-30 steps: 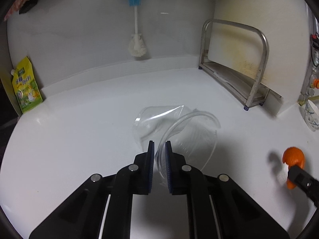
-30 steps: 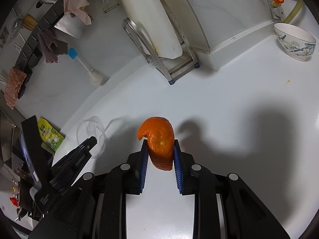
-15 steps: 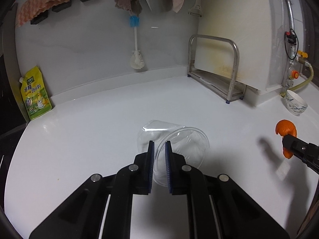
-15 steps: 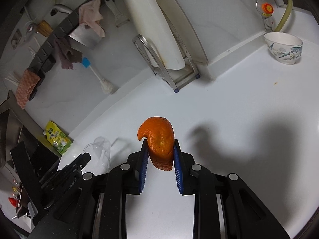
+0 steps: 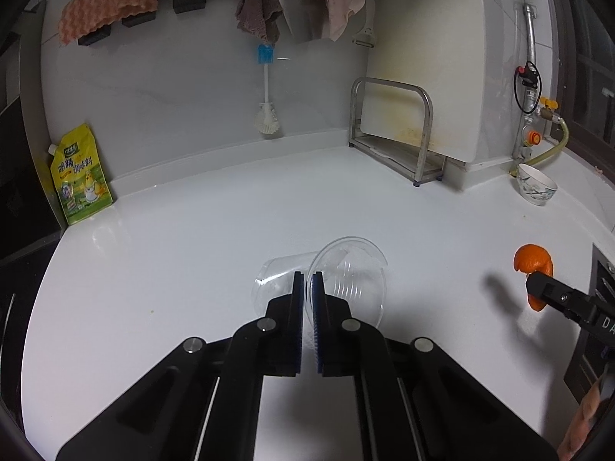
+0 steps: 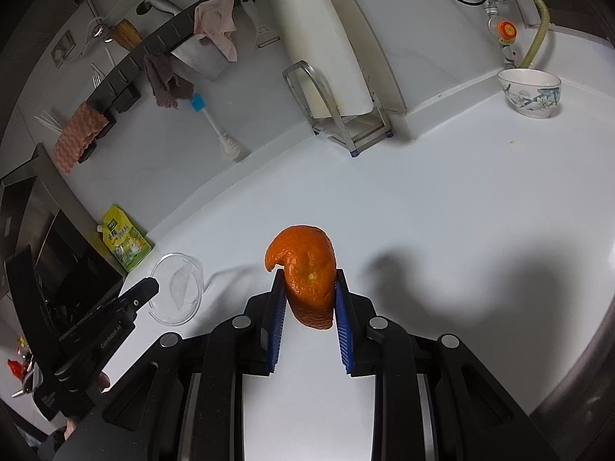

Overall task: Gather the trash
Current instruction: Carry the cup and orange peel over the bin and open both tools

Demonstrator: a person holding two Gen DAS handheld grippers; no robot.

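A clear plastic cup (image 5: 348, 282) hangs above the white counter (image 5: 192, 238), its rim pinched between the blue pads of my left gripper (image 5: 307, 277), which is shut on it. In the right wrist view the same cup (image 6: 177, 288) shows at the left with the left gripper's fingers (image 6: 144, 292) at its edge. My right gripper (image 6: 309, 280) is shut on a curled orange peel (image 6: 307, 272), held off the counter. The peel (image 5: 532, 265) also appears at the right edge of the left wrist view.
A steel rack (image 5: 399, 134) with a white cutting board stands at the back. A patterned bowl (image 6: 530, 92) sits near the gas valve and hose. A yellow-green pouch (image 5: 78, 180) leans at the back left. A brush (image 5: 265, 88) and cloths hang on the wall.
Both grippers have pulled back and risen from the counter with their loads; more of the wall, rack and bowl now shows. The cup has lifted with the left gripper.
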